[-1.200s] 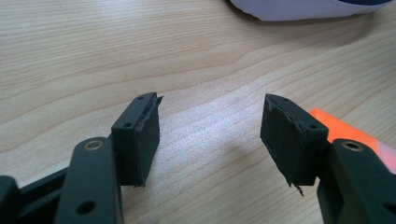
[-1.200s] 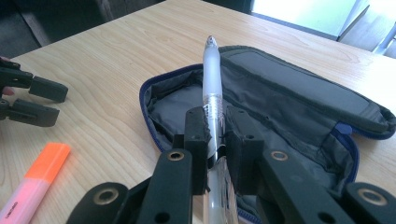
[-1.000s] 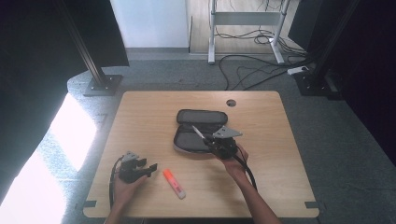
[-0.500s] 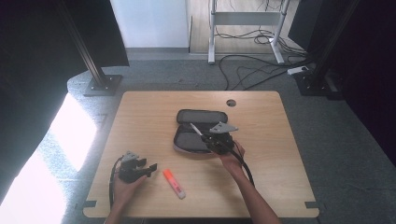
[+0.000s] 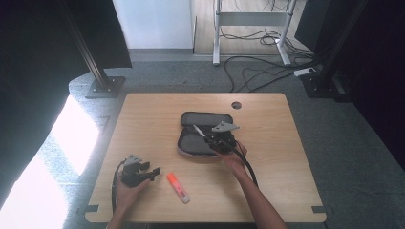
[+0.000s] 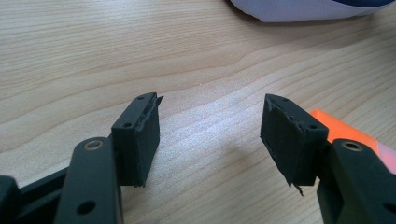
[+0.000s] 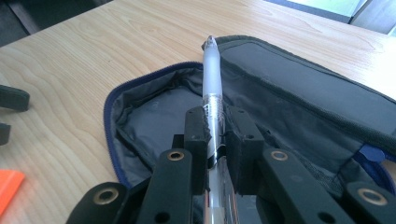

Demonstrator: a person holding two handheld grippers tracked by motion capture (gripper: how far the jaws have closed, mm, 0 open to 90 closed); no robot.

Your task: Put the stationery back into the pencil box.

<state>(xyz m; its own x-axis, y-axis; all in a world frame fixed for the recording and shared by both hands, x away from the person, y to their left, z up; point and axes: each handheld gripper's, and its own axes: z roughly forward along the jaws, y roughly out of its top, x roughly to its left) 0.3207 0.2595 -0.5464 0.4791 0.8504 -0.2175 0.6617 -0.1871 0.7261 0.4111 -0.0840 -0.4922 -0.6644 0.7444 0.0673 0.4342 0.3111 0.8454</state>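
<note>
High view: your right gripper (image 5: 206, 138) pinches pen (image 5: 198, 131) over open pencil case (image 5: 206, 119); your left gripper (image 5: 152, 174) rests on table (image 5: 286, 191) beside orange highlighter (image 5: 177, 187).
Left gripper view: jaws spread, nothing between.
Right gripper view: pen (image 7: 213, 88) clamped, tip above case (image 7: 299, 102) interior.

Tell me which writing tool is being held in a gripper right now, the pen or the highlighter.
The pen: the right gripper is clamped on its clear barrel above the open pencil case. The orange highlighter lies loose on the table.
</note>
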